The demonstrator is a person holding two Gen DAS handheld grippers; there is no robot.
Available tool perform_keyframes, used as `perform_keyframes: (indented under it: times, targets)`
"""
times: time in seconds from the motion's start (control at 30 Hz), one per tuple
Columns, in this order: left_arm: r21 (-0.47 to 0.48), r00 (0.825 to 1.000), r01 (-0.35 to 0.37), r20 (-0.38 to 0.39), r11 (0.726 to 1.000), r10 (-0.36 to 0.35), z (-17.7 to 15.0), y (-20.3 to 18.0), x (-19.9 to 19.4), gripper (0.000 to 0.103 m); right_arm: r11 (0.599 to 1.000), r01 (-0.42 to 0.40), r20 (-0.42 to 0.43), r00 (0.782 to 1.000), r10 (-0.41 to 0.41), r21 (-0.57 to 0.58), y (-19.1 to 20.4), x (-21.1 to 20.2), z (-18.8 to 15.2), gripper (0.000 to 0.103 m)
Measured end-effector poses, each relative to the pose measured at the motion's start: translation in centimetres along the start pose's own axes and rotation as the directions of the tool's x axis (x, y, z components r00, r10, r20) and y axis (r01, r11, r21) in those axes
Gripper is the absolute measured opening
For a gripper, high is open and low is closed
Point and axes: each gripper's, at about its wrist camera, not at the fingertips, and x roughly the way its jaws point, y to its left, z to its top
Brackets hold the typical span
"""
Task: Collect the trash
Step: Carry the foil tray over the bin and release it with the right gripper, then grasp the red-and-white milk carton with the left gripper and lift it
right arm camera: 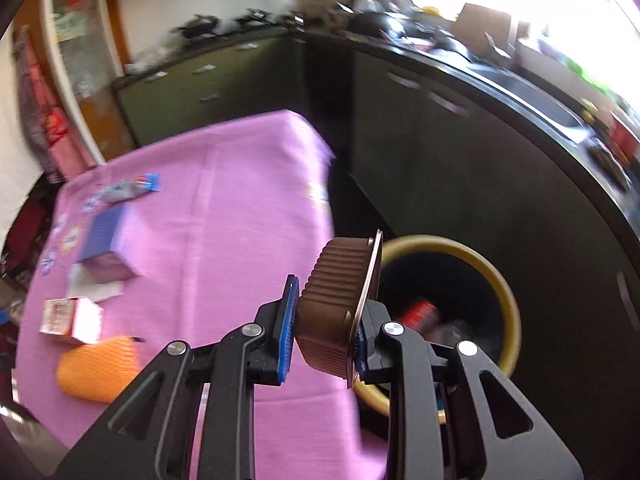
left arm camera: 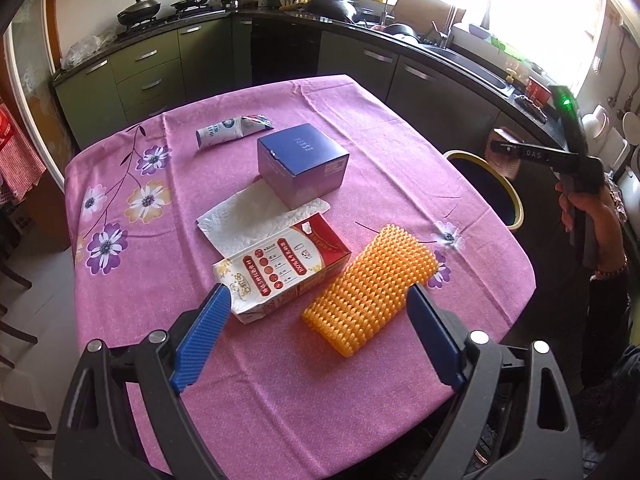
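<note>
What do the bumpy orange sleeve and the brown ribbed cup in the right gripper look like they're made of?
Orange sleeve: probably soft foam netting, matte, going by its rows of puffy knobs. Brown ribbed cup, pinched in the right gripper: likely thin moulded plastic, slightly glossy, with fine pleated walls and a flat rim.

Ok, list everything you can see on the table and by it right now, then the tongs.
Table: 1, pink floral cloth, centre.
Navy box: 1, dark blue, middle of table.
Paper towel: 1, white, partly under navy box.
Red carton: 1, red and white, opened, on the towel's near edge.
Foam net: 1, orange, right of carton.
Wrapper: 1, white and blue, crumpled, far side.
Bin: 1, yellow rim, dark inside, beside table, some trash inside.
Ribbed cup: 1, brown, held near the bin.
Left tongs: open, over near table edge.
Right tongs: shut on cup.
</note>
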Motion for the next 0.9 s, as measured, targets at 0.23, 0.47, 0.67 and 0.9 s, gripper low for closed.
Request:
perform_keyframes:
  times: [0.23, 0.47, 0.67, 0.9]
  targets:
    - [0.026, 1.000, 0.002, -0.012, 1.000, -0.001, 0.7, -1.1, 0.5, 0.085, 0.992, 0.082, -0.155, 0.986, -0.066, 0.099, -8.1, 5.7, -0.8, 0.024]
    - [0.030, 1.000, -0.003, -0.021, 1.000, 0.004, 1.0, -1.4, 0.8, 0.085, 0.988, 0.120, -0.186, 0.977, -0.101, 0.096, -10.0, 7.1, -0.6, 0.039]
    - [0.025, 0.999, -0.028, -0.027, 0.999, 0.029, 1.2, -0.8, 1.1, 0.088, 0.991, 0.110, -0.150, 0.984, -0.097, 0.082, -9.3, 5.2, -0.7, 0.040]
    - [0.059, 0.998, 0.010, -0.056, 0.998, -0.007, 1.8, 0.5, 1.8, 0.088, 0.995, 0.085, -0.122, 0.989, -0.078, 0.059, -7.4, 4.1, 0.0, 0.043]
